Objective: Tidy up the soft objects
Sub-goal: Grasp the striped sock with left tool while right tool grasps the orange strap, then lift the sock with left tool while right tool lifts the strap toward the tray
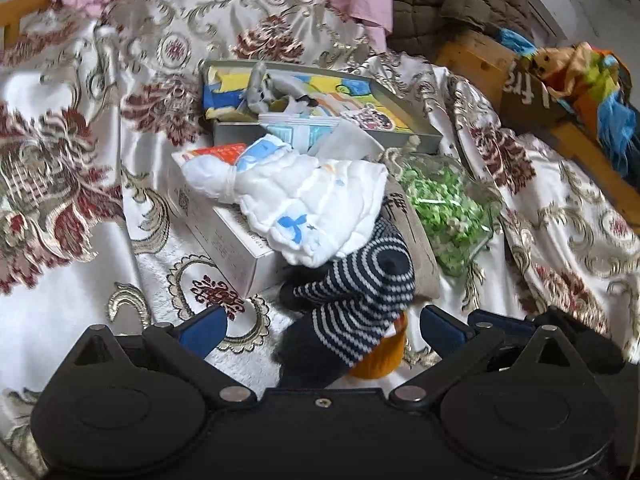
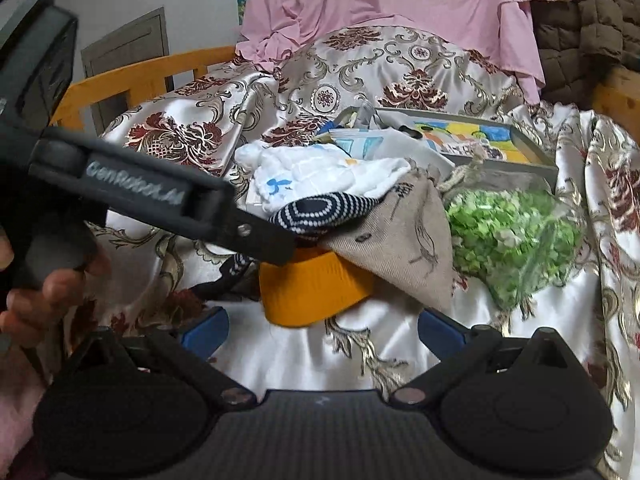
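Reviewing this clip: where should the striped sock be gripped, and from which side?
Grip the striped sock at its near, lower part, coming from the front with the open left gripper. That part lies between the fingers already; the far end is tucked under the white cloth.

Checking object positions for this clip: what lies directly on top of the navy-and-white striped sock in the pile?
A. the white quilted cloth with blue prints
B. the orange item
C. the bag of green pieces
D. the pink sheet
A: the white quilted cloth overlaps the upper end of the striped sock; the orange item sits below it.
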`<state>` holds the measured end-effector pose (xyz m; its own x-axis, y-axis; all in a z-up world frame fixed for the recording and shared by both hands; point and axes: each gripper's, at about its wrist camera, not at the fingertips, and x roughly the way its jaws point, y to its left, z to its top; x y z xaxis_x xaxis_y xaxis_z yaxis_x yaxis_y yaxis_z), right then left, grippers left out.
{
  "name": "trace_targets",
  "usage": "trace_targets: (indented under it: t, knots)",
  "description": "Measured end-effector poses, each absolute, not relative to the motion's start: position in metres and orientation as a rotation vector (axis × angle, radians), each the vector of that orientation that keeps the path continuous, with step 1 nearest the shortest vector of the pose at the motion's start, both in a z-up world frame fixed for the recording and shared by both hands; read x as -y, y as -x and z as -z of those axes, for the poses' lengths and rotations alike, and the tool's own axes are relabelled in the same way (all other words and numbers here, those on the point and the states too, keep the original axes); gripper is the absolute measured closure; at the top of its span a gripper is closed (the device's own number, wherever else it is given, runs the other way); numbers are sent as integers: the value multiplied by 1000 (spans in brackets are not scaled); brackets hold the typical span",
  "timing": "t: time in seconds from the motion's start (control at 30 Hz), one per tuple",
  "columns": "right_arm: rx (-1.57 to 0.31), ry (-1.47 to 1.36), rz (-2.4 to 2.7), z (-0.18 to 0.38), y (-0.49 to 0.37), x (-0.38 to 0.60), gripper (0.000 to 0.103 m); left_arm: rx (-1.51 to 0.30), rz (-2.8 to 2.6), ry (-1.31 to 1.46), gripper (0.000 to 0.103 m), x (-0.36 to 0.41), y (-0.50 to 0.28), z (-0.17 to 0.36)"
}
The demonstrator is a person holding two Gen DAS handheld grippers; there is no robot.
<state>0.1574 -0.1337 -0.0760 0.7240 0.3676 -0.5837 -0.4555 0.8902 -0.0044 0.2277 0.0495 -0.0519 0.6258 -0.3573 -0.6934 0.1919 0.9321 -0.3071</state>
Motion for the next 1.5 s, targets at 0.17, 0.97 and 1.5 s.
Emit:
trace_targets:
  t: [0.17,0.97,1.5]
  knots:
    - [-623,159,-458,81,-166,125,0,-876,339,324,1,-55,-242,60]
    - [-623,85,-361,81,-177,139,23,-952,326,545,46,-80,-268,77]
    - [-647,48,-379,88,-188,133,41,-991,338,552,64,-76,-271,89]
